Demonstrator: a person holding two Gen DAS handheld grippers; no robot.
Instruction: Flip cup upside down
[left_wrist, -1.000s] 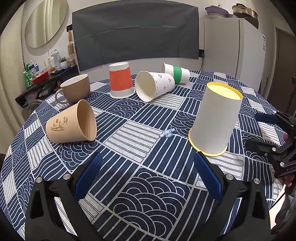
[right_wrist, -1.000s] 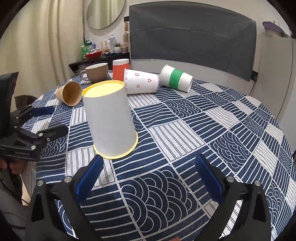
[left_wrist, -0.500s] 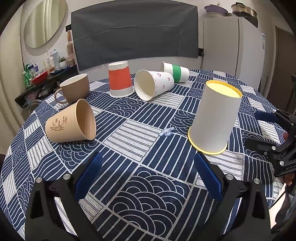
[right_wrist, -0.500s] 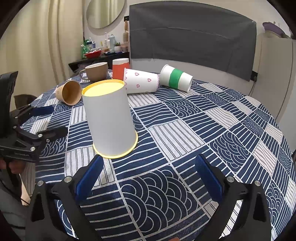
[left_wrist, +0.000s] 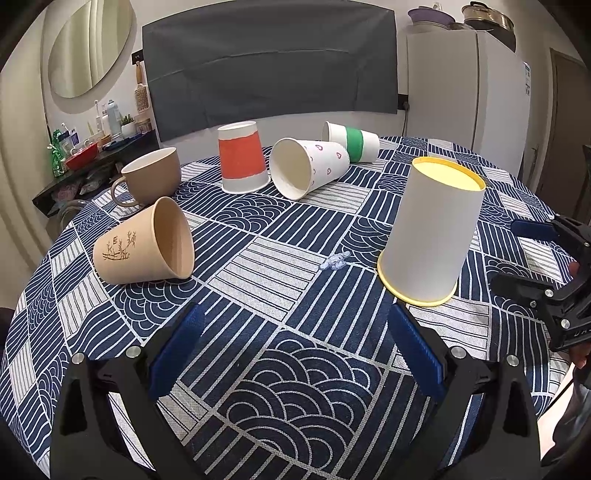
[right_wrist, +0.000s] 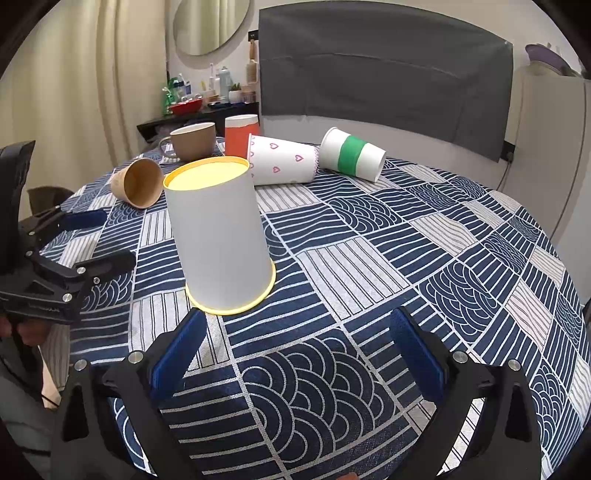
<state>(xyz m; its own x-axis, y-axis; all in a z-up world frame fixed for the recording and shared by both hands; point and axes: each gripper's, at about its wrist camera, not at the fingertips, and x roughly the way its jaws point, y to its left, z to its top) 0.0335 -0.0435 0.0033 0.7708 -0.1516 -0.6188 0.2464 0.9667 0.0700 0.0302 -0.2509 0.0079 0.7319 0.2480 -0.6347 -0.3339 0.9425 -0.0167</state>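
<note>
Left gripper (left_wrist: 295, 349): blue-padded fingers spread wide above the patterned tablecloth (left_wrist: 288, 384), nothing between them. Right gripper (right_wrist: 295, 350): fingers likewise spread and empty, held low over the near edge of the table. Each gripper appears at the margin of the other's view, apart from the cups.

Just beyond the right finger of the left gripper, and just beyond the left finger of the right gripper, stands the white cup with yellow rim (left_wrist: 430, 230), mouth down on the cloth, base uppermost, untouched by either gripper. A small clear object (left_wrist: 335, 260), too small to identify, lies on the cloth just left of it.

Farther left, the tan paper cup (left_wrist: 144, 245) lies on its side, mouth toward the right. Beyond it stands a brown mug (left_wrist: 151, 177), upright. At the far side: an orange-banded cup (left_wrist: 242, 162) standing inverted, a heart-print cup (left_wrist: 306, 168) on its side, and a green-banded cup (left_wrist: 351, 142) on its side, possibly touching the heart-print cup.
</note>
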